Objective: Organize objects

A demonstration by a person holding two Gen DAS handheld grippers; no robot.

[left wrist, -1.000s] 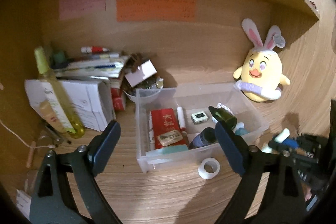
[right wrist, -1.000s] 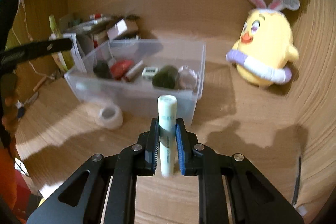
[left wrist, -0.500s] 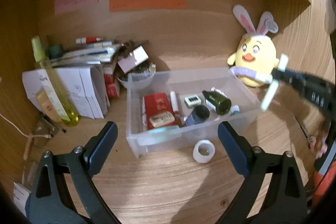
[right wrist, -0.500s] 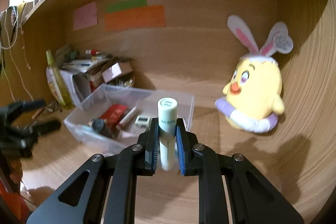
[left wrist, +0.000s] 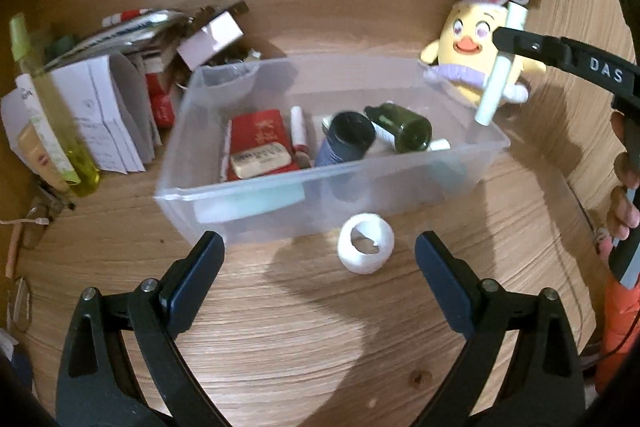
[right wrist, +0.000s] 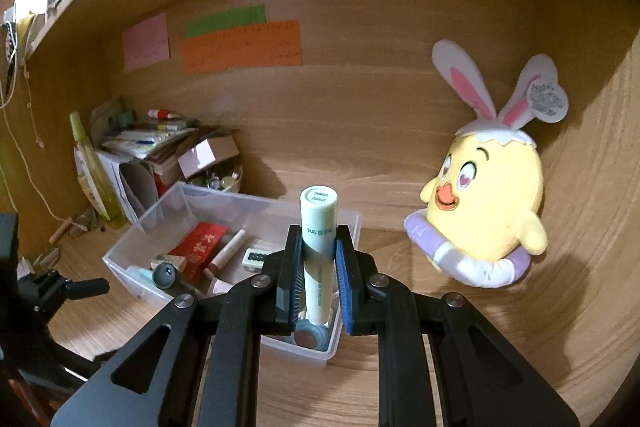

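My right gripper (right wrist: 318,259) is shut on a pale green tube (right wrist: 318,227) and holds it above the right end of the clear plastic bin (right wrist: 144,223). In the left wrist view the tube (left wrist: 498,79) hangs over the bin's right rim (left wrist: 486,129). The bin holds a red box (left wrist: 260,133), an eraser, a dark green bottle (left wrist: 406,127), a dark jar (left wrist: 346,143) and a lip stick. My left gripper (left wrist: 318,259) is open and empty, low over the desk in front of the bin. A white tape roll (left wrist: 366,243) lies between its fingers.
A yellow chick plush (right wrist: 486,203) with bunny ears sits at the right against the wall. A pile of boxes, papers and pens (left wrist: 120,67) and a yellow-green bottle (left wrist: 52,111) stand at the left. Coloured notes (right wrist: 240,43) hang on the back wall.
My right gripper has risen with the tube and moved over the bin's right end. My left gripper has come closer to the bin and tape roll.
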